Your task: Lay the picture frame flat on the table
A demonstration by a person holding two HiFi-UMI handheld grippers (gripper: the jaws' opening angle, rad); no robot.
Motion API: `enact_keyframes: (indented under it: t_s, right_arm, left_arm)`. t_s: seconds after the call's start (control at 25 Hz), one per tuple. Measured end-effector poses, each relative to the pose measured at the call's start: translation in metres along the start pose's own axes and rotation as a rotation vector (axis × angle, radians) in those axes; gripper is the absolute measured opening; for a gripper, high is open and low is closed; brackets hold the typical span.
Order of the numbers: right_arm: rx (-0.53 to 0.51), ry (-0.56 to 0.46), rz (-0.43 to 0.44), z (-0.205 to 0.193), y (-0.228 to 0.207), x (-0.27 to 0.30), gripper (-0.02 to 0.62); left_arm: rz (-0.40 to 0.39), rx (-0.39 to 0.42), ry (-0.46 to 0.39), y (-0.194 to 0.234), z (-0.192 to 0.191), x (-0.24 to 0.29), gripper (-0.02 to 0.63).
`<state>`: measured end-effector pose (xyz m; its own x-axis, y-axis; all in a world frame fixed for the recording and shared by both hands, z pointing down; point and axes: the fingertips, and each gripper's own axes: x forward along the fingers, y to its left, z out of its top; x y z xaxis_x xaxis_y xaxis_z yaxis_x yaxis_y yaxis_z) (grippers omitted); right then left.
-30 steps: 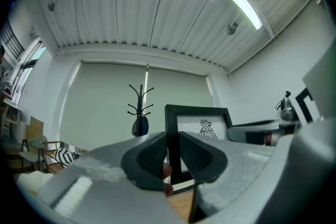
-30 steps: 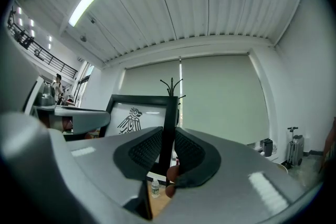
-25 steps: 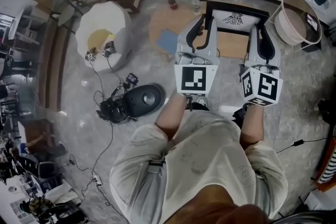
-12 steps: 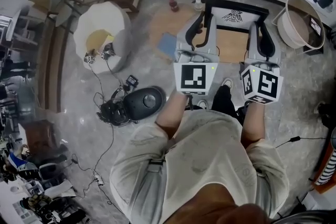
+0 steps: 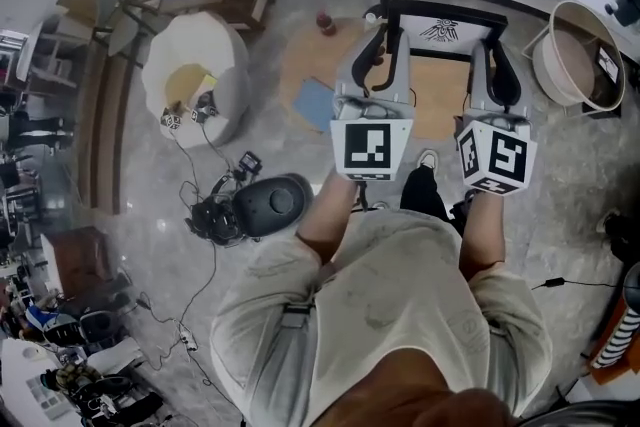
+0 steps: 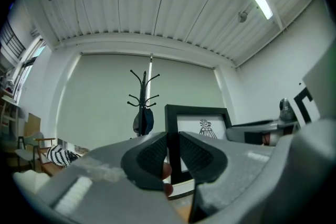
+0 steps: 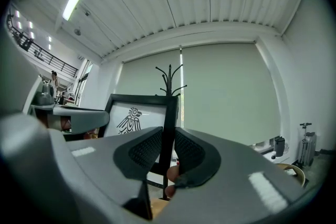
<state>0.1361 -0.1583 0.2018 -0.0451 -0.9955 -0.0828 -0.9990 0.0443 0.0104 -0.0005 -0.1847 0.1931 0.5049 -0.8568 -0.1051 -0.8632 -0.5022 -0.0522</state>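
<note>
Between my two grippers one frame (image 5: 447,20) stands upright at the far side of the one wooden table (image 5: 300,55); left gripper (image 6: 173,157) pinches its left edge, right gripper (image 7: 167,152) its right edge, jaws narrowly apart around the bars; grasping looks done; tilting it down and laying it flat are, I judge, still to do.

Picture frame (image 5: 440,33) between left gripper (image 5: 385,33) and right gripper (image 5: 494,47)

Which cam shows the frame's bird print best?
Right gripper view: the bird print in the picture frame is largest and clearest. Left gripper view shows it smaller, just above the fingers. Head view gives only a tiny glimpse from above.
</note>
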Motion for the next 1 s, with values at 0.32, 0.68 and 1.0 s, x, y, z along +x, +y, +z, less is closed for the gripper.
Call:
enact_keyframes:
  t_s: [0.32, 0.68, 1.0]
  right_arm:
    - [0.020, -0.005, 0.014, -0.014, -0.050, 0.035, 0.075]
    - [0.055, 0.008, 0.035, -0.026, -0.125, 0.085, 0.075]
    - [0.057, 0.004, 0.061, -0.031, -0.128, 0.111, 0.075]
  left_arm:
    - [0.020, -0.007, 0.010, -0.024, -0.012, 0.054, 0.083]
    - [0.036, 0.028, 0.039, -0.062, -0.022, 0.133, 0.083]
    - [0.054, 0.074, 0.045, -0.051, -0.027, 0.153, 0.083]
